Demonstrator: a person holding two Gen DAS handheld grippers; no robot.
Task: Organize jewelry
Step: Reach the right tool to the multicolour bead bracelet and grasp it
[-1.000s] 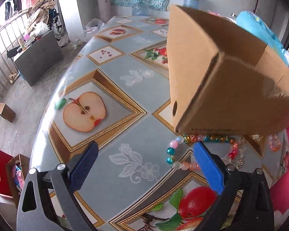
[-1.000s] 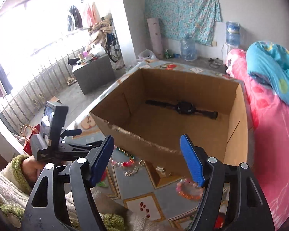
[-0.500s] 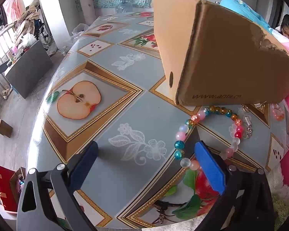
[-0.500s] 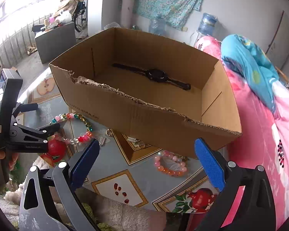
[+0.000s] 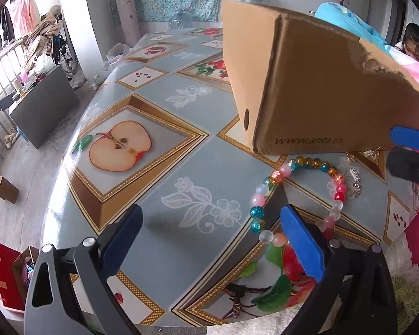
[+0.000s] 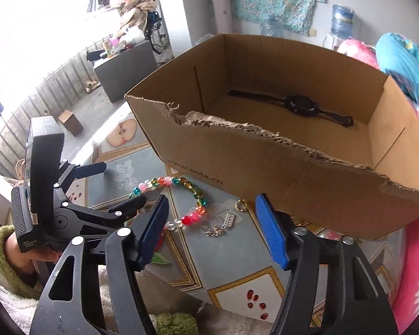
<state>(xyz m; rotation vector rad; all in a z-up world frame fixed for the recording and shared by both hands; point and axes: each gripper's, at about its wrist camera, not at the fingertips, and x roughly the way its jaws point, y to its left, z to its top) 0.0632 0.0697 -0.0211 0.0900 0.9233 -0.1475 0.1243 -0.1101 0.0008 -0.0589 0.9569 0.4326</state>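
Right wrist view: the right gripper (image 6: 212, 227) has just been closing, jaws half apart with nothing between them, above a small silver chain (image 6: 223, 224). The left gripper (image 5: 209, 240) gapes wide, empty. A multicoloured bead bracelet (image 5: 296, 195) lies on the surface (image 5: 181, 145) beside the cardboard box (image 6: 265, 162), which holds a black watch (image 6: 299, 104).
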